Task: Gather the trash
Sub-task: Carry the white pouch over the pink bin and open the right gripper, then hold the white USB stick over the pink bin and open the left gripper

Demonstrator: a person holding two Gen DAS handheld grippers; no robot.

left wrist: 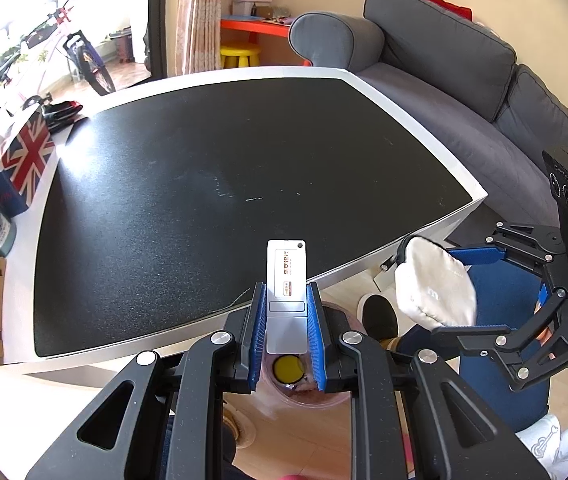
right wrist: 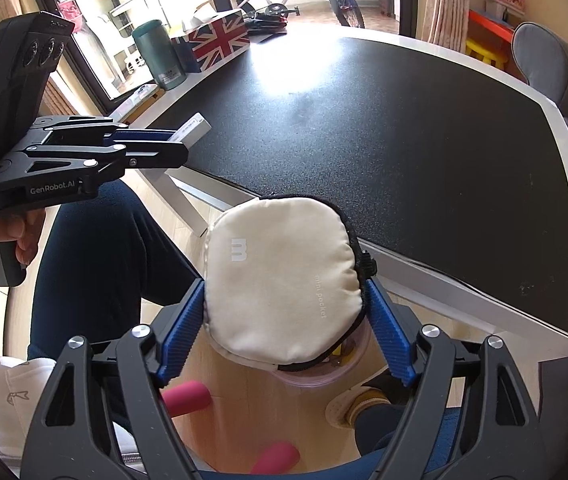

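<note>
Here, flat card (left wrist: 286,280), padded pouch (right wrist: 284,280).

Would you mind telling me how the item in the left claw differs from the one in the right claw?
The white card device is flat, rigid and rectangular; the cream pouch is soft, padded and rounded. The device is narrow, so the left claw closes tightly; the wider pouch spreads the right claw. Both are pale, printed, and held off the table.

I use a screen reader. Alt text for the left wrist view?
The left gripper clamps a white USB-style stick above a clear bin, beside a black-topped table. At right, the right gripper holds a cream pouch.
</note>
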